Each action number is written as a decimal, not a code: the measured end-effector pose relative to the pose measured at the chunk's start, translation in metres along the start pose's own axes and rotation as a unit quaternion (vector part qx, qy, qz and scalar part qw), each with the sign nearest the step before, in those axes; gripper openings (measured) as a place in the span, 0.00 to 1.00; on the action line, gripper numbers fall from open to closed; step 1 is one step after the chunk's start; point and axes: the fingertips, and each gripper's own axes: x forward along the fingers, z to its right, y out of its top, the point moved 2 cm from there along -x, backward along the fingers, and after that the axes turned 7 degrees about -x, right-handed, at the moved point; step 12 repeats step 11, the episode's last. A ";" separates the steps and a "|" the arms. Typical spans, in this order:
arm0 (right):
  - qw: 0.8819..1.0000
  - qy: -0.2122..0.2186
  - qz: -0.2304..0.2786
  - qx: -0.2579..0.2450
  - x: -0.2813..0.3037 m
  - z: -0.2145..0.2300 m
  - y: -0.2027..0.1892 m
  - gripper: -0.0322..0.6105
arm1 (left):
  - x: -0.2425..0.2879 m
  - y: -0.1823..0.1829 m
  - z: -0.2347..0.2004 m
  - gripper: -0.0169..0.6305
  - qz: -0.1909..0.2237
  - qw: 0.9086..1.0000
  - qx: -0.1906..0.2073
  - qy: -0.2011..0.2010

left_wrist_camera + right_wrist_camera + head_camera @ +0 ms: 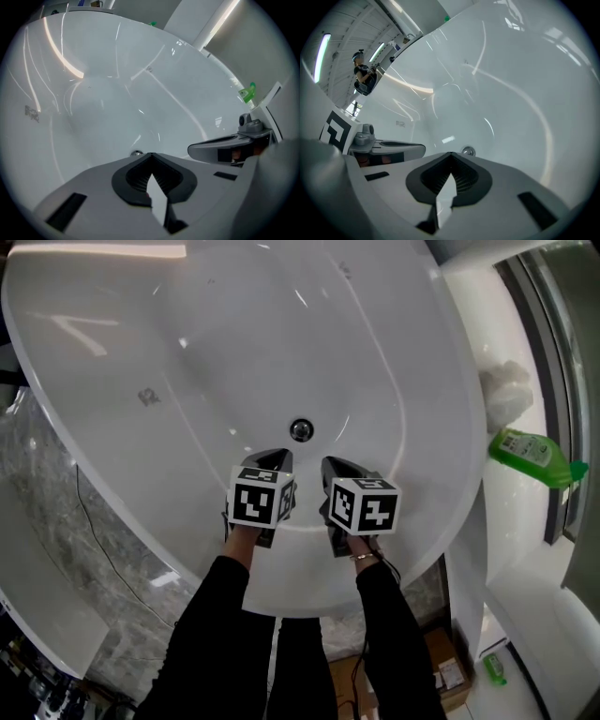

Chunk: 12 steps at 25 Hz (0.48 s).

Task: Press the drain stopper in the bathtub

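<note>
The drain stopper (301, 430) sits at the bottom of the white bathtub (141, 343), a small chrome disc. I cannot tell whether it is pressed down or popped up, so this fits a moment just ahead of the press or just after it. The 2 grippers hover side by side above the near end, just short of the stopper. The left gripper (278, 458) and the right gripper (330, 465) each have their fingers closed tip to tip on nothing. The enamel is glossy and looks dry. A green bottle (530, 454) lies on the ledge alongside, and grey marble (56, 493) flanks the tub.
</note>
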 end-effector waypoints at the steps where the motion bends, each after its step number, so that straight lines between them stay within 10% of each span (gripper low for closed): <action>1: 1.000 0.000 0.001 0.000 -0.002 -0.001 0.001 0.05 | -0.003 0.000 0.001 0.04 0.001 1.000 -0.001 0.000; 12: 1.000 0.005 0.002 -0.005 -0.026 -0.021 -0.003 0.05 | -0.045 -0.004 0.008 0.04 0.008 1.000 -0.004 0.004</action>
